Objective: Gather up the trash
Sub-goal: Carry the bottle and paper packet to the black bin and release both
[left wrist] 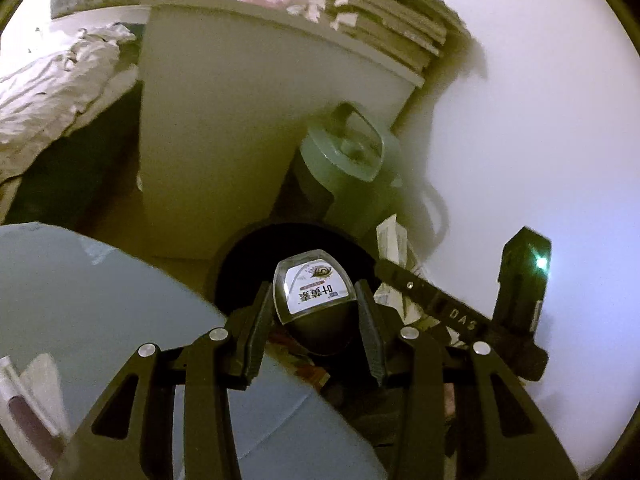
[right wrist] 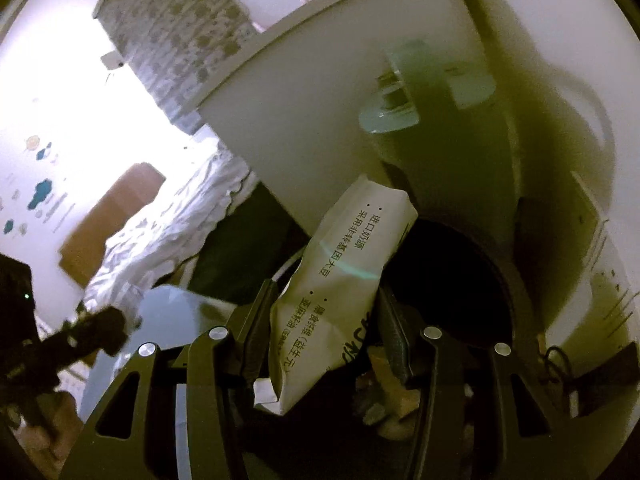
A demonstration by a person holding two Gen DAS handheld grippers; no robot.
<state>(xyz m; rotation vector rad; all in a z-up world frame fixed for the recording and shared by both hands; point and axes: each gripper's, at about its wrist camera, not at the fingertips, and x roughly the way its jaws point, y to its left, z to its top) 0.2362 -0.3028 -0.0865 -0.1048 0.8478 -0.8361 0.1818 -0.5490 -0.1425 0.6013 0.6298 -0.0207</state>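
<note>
The small bottle (left wrist: pixel 314 300), dark with a white printed label, sits clamped between the jaws of the left gripper (left wrist: pixel 314 312), whose pads press its two sides. It hangs over the dark round mouth of the bin (left wrist: pixel 240 256) below. The crumpled white packet (right wrist: pixel 340 280), printed with lines of text, is pinched in the jaws of the right gripper (right wrist: pixel 320 332); it stands tilted, its upper end leaning out over the black opening of the same bin (right wrist: pixel 460 280).

In the left view the right gripper (left wrist: pixel 460 312) juts in from the right side, just beside the bottle, with a small green light on its body. In the right view the left gripper (right wrist: pixel 80 336) shows blurred at the lower left.

A blue-grey glass surface (left wrist: pixel 80 280) lies at the lower left, near the bin. Behind the bin stands a green jug with a handle (left wrist: pixel 348 160), next to a pale cabinet (left wrist: pixel 220 120). A stack of books (left wrist: pixel 384 20) lies on top of the cabinet. A bed with rumpled bedding (left wrist: pixel 48 88) is further left.
</note>
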